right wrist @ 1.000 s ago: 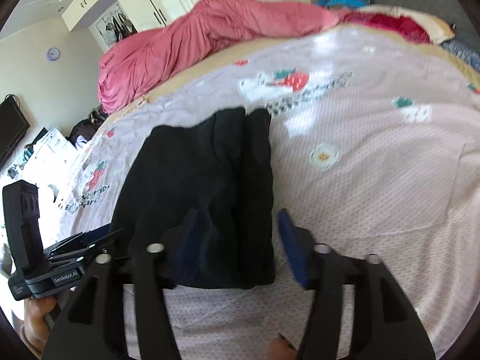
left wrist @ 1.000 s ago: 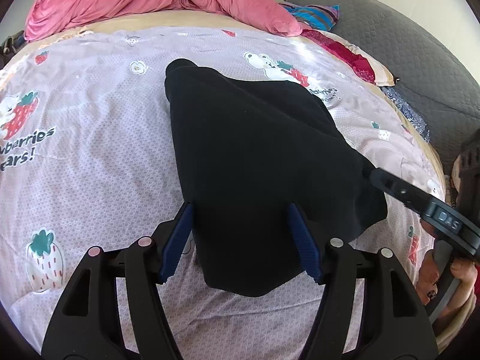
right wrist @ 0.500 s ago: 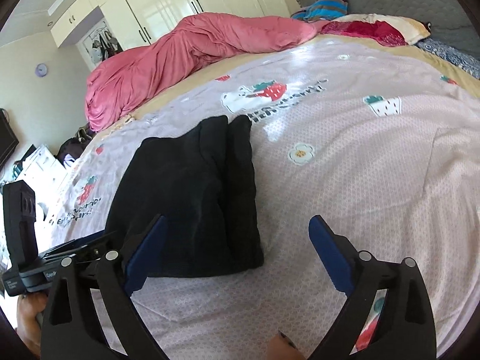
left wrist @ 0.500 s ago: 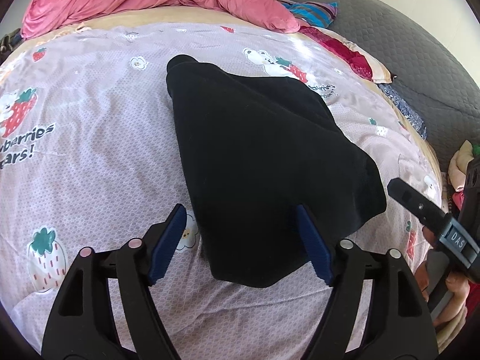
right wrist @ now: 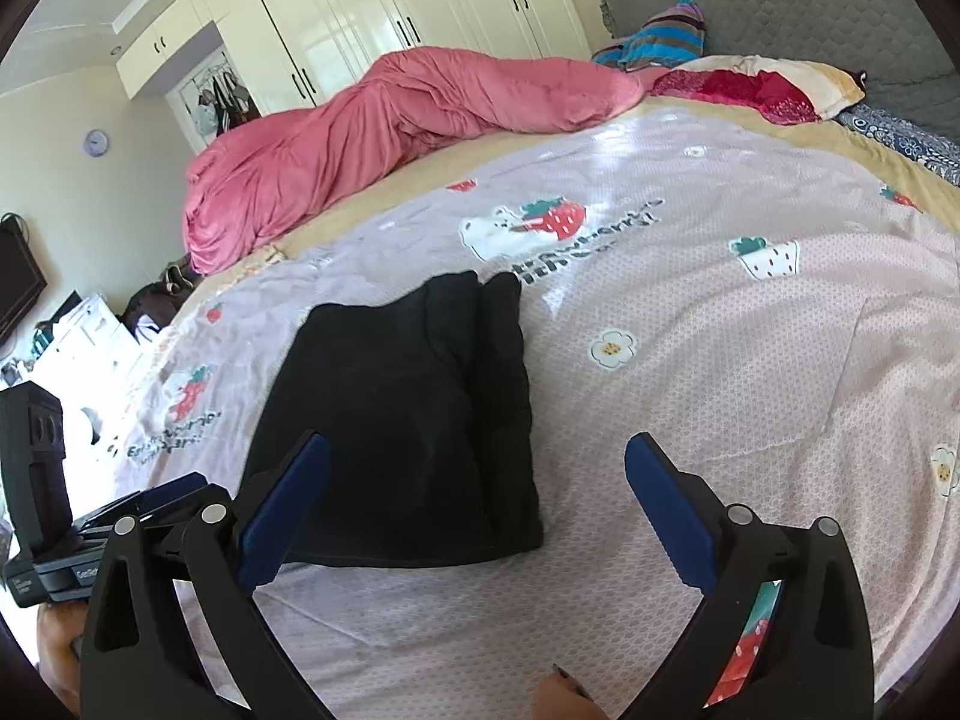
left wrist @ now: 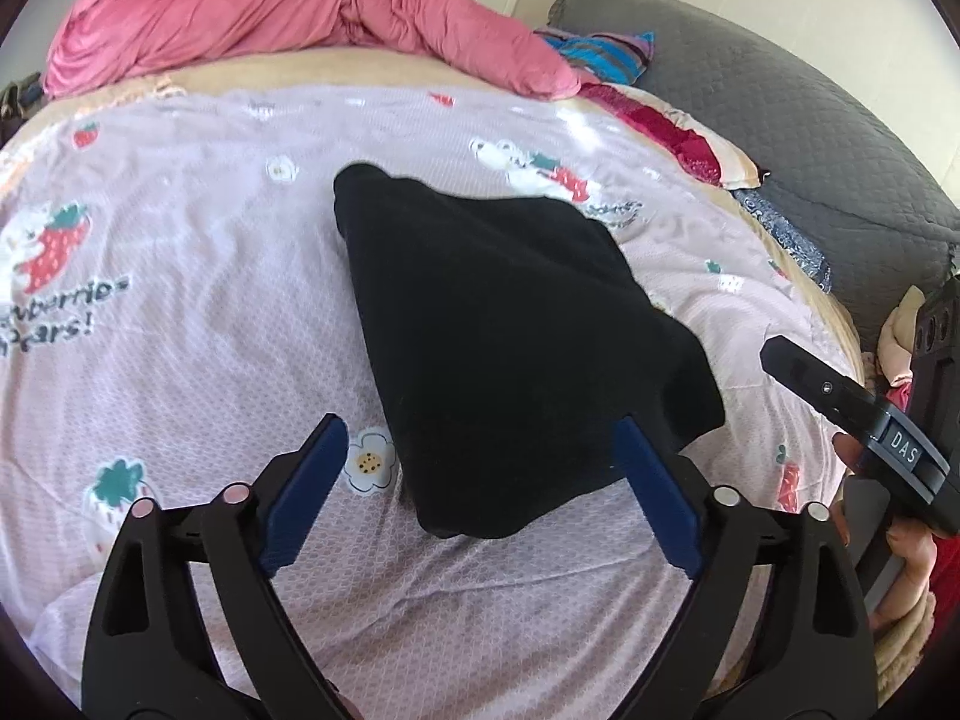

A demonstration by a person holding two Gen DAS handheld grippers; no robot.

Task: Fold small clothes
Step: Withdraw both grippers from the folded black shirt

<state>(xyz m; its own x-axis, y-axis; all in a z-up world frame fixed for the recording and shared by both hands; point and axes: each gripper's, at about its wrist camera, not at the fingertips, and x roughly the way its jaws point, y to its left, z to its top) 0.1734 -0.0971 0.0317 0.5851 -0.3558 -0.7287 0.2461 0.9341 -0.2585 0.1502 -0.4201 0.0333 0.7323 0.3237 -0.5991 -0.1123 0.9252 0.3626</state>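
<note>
Left wrist: below my spread left claw (left wrist: pixel 480 480), jaws just widened, the black garment (left wrist: pixel 510 330) looks soft, light; I'd pinch its near corner.

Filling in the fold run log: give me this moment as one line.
stage: release after fold | left gripper: open, jaws just opened, empty | right gripper: open, jaws just opened, empty | black garment: folded, flat on strawberry-print bedsheet
</note>
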